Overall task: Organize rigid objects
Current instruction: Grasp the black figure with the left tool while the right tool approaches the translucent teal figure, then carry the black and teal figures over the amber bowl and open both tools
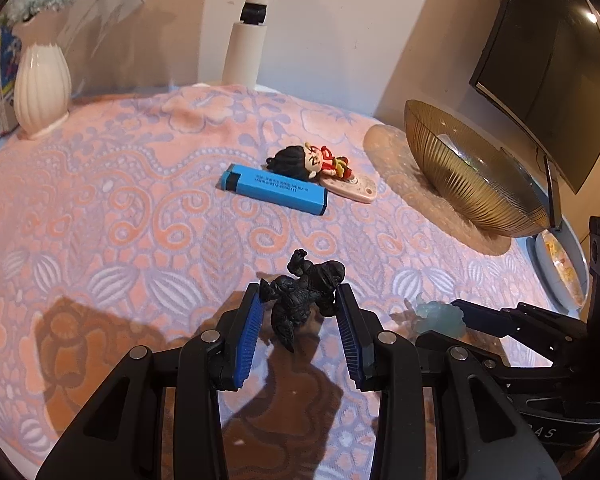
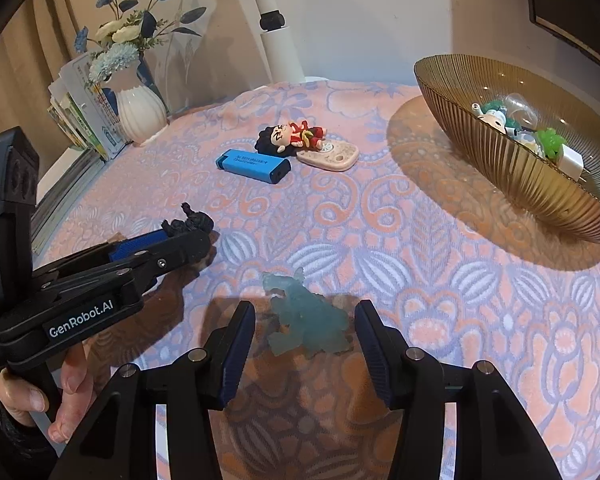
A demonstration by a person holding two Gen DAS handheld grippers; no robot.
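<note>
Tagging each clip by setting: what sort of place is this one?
Probably a home room: a pink floral cloth-covered table, a white ribbed vase of artificial flowers beside stacked books, and a dark wall-mounted screen.

Ribbed glossy bowl (image 2: 520,184); plush tablecloth (image 2: 420,300); seemingly translucent figurine (image 2: 308,316).

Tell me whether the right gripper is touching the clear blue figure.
Apart. The right wrist view shows the blue figure lying between the right gripper's open fingers, with cloth visible on both sides.
</note>
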